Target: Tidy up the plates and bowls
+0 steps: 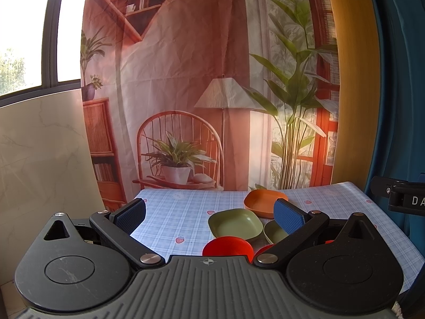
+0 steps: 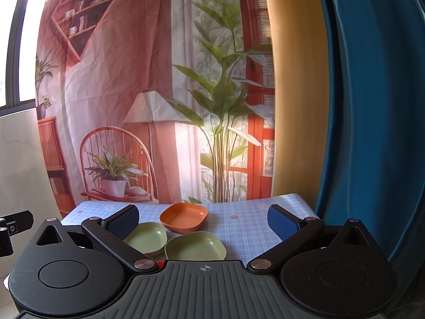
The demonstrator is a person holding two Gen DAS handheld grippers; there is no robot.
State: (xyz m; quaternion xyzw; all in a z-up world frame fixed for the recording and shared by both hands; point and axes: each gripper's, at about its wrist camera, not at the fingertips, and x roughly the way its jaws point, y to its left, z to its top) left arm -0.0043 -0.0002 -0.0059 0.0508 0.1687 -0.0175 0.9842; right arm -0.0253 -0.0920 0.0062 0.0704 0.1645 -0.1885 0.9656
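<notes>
Left gripper (image 1: pixel 209 212) and right gripper (image 2: pixel 203 222) both spread wide, empty. On the checked tablecloth (image 2: pixel 239 228) ahead: orange dish (image 2: pixel 183 216) farthest, two green dishes (image 2: pixel 196 246) nearer, red bowl (image 1: pixel 227 246) closest to left gripper.

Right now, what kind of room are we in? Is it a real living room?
Probably a home-style room staged for recording. The chair, lamp and plants are only printed on a hanging backdrop. What is real: a table with a checked cloth, an orange dish, and a window.

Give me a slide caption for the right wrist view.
Open right gripper faces an orange dish and two green dishes on a checked tablecloth.
</notes>
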